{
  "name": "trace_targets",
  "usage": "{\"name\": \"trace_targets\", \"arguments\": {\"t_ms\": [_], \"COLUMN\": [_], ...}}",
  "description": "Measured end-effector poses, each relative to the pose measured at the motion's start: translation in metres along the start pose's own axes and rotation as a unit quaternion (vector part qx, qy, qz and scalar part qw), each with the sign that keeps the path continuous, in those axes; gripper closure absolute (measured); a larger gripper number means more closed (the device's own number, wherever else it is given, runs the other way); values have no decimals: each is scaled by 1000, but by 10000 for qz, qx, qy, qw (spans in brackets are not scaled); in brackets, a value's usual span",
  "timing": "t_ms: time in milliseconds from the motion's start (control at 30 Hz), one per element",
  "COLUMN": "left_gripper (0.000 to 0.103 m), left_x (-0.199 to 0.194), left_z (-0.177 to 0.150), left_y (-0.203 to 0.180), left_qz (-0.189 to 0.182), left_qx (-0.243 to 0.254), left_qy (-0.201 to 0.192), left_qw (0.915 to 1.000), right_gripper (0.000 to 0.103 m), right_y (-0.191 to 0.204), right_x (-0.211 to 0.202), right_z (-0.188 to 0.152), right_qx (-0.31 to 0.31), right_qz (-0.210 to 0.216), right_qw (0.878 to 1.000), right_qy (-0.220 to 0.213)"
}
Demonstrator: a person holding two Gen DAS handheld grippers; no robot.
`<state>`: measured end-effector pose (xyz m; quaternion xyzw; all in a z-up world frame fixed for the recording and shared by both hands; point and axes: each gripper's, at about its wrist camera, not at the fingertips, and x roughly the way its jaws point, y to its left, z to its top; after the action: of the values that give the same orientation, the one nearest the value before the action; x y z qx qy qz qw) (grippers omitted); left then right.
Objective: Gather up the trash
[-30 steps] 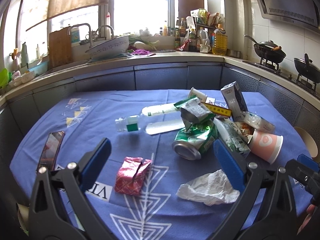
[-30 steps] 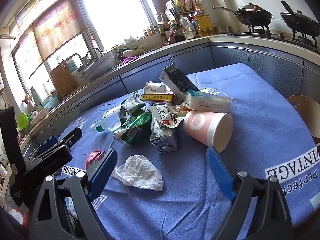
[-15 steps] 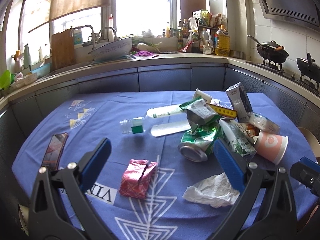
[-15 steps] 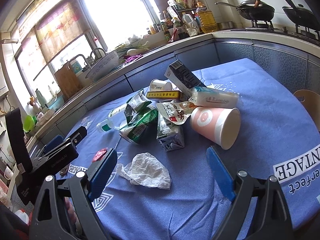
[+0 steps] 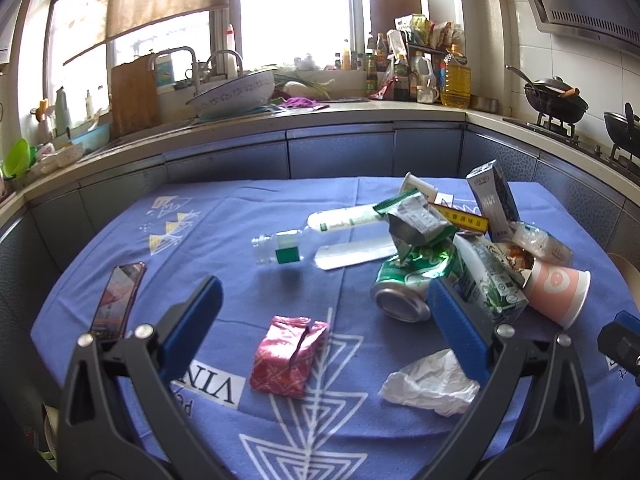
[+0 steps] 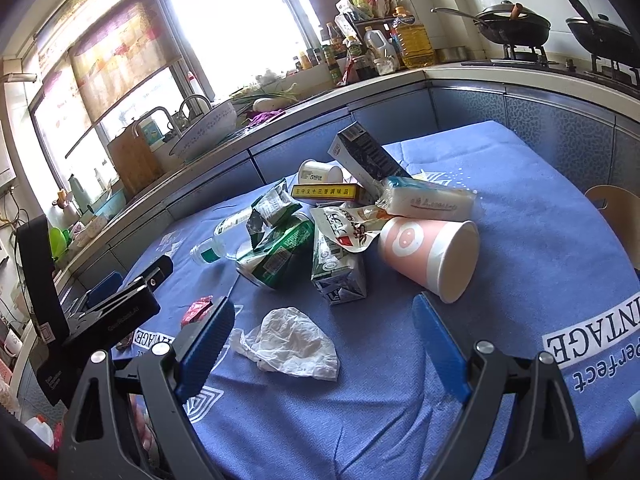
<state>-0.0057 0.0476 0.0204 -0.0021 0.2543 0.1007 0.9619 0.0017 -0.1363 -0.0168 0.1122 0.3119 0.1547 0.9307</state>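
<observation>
Left wrist view is showing the left gripper (image 5: 326, 314) hovering with jaws wide apart over the blue tablecloth (image 5: 200, 240), a pink foil packet (image 5: 288, 354) lying between its fingers. Trash is sitting heaped beyond (green can (image 5: 412, 284), pink paper cup (image 5: 556, 292), clear bottle (image 5: 304, 240)). The right gripper (image 6: 324, 340) is hanging equally spread, framing a crumpled white tissue (image 6: 292, 338).

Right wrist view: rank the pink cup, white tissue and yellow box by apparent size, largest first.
1. Pink cup and white tissue: these look about alike, and the tissue lies nearer the camera, so no ranking between them.
2. Yellow box, smallest, though farthest away.
</observation>
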Motion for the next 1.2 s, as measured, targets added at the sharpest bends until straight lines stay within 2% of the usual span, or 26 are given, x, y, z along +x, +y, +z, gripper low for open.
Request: {"name": "trace_targets", "arguments": {"t_ms": [1200], "left_gripper": [4], "left_x": [3], "left_z": [-4], "left_y": [-3], "left_qz": [-80], "left_qx": [57], "left_qy": [96], "left_qw": [9999], "right_gripper": [22], "right_y": [-2], "right_x": [6], "right_z": [-2], "right_qx": [-18], "right_qz": [-67], "right_qw": [9999], "right_qy": [99]}}
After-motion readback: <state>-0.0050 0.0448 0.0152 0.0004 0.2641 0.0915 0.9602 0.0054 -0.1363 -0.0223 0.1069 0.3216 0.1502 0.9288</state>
